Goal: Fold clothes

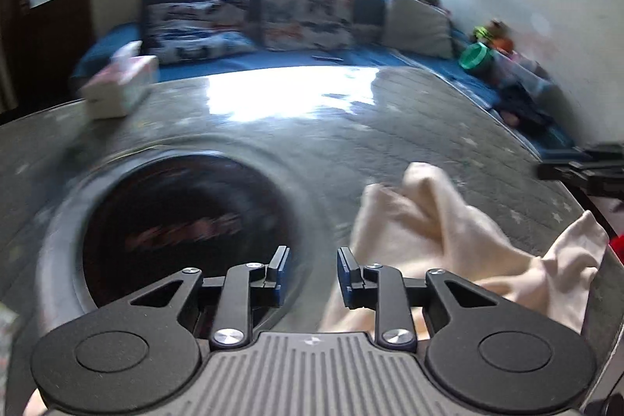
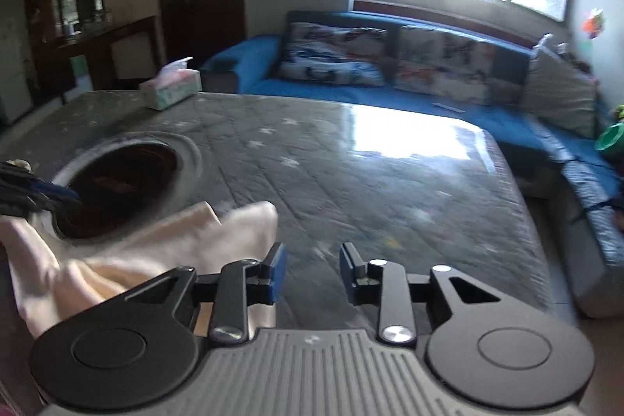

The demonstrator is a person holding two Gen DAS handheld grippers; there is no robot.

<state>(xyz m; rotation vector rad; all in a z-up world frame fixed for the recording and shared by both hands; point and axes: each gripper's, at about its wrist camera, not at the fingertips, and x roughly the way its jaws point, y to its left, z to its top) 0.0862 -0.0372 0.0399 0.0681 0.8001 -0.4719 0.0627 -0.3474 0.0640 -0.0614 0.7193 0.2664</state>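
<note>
A: While the cream garment (image 1: pixel 436 244) lies bunched like this, where exactly is it?

B: Lower right of the left wrist view, crumpled on the grey quilted table cover (image 1: pixel 312 127), with one lobe poking up and a flap trailing toward the right edge. From the right wrist camera it sits lower left (image 2: pixel 156 252), its edge just beside the round dark opening (image 2: pixel 121 182) in the table.

A: And the grippers?

B: Left gripper (image 1: pixel 314 273) has its jaws apart, nothing between them; the cloth lies just right of its right finger. Right gripper (image 2: pixel 312 271) is also spread and empty, cloth passing under its left finger.

A: So how should the first step go?

B: I'd judge nothing is folded yet. Best to find two corners or a hem, pinch one in each gripper, and draw the piece flat onto the open cover at frame center, away from the opening so it can't slump in.

A: How will the fabric behave?

B: Looks soft, thin and limp, with rounded creases, so it should drape easily. Motion blur hides seams; I can't tell what kind of garment it is.

A: Anything nearby?

B: A tissue box (image 2: pixel 171 86) upper left, well apart.
</note>
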